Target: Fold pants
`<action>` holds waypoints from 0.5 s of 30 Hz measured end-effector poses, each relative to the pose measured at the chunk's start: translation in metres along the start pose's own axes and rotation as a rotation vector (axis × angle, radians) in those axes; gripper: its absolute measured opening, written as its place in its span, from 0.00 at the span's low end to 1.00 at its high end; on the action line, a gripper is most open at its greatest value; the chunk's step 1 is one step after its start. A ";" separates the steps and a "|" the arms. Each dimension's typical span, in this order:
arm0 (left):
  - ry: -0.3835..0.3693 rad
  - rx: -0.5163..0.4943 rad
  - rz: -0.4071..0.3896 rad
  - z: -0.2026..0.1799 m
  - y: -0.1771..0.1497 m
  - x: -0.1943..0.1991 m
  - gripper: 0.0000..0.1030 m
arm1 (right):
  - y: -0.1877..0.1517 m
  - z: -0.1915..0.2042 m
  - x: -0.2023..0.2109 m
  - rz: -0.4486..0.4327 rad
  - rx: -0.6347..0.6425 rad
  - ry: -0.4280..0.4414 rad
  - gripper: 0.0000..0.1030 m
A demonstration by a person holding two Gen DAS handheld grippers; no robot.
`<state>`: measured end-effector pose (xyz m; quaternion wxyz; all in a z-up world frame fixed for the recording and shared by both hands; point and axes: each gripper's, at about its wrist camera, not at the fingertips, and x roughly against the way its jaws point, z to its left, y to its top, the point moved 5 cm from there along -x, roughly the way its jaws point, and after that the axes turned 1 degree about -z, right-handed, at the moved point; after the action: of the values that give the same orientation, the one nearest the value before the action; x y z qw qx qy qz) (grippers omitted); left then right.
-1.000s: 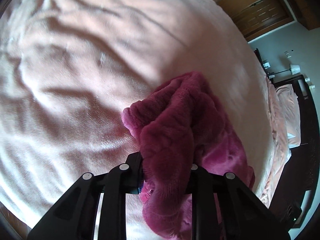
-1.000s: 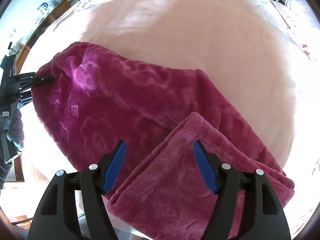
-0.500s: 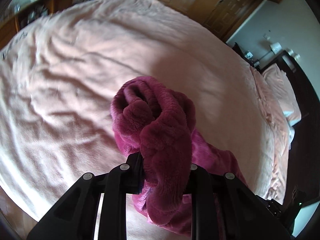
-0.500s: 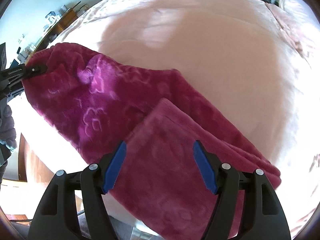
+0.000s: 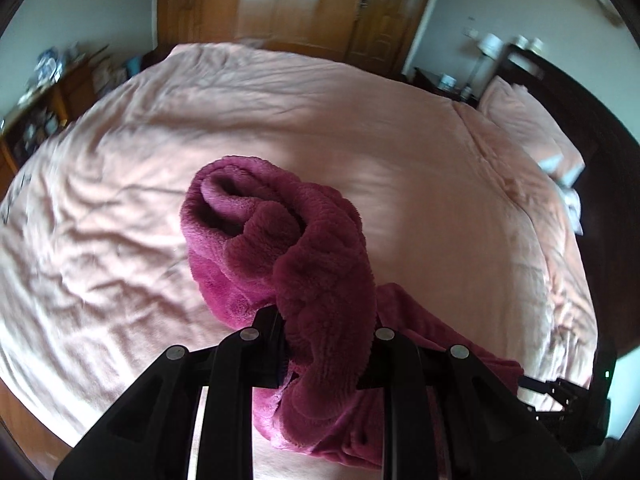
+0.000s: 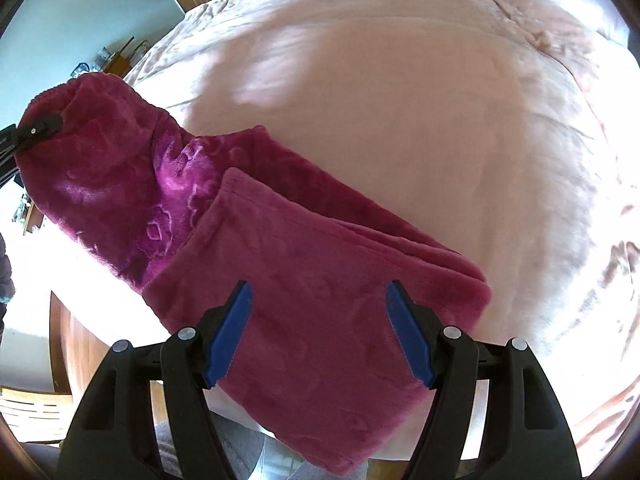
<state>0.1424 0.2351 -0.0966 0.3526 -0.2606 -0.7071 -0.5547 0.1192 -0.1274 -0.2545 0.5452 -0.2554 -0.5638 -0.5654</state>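
Note:
The magenta fleece pants lie partly folded on the pink bed, with one end lifted at the left. My left gripper is shut on that bunched end of the pants and holds it up above the bed; it also shows in the right wrist view at the far left. My right gripper is open, its blue pads spread above the folded lower part of the pants, holding nothing.
The pink bedspread covers the wide bed. Pillows and a dark headboard are at the right. Wooden doors stand behind, a cluttered sideboard at the left. The wooden bed edge is near me.
My left gripper has lifted the held end of the pants higher and tilted up, so the room behind shows. The right gripper stayed open over the folded part.

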 end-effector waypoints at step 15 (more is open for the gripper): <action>-0.086 -0.316 0.060 -0.141 -0.061 0.000 0.20 | -0.024 -0.046 0.023 -0.026 -0.060 0.035 0.68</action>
<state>0.1256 0.0829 -0.1141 0.2931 -0.3571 -0.6175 -0.6366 0.1062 -0.1822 -0.2531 0.5395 -0.2544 -0.5404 -0.5935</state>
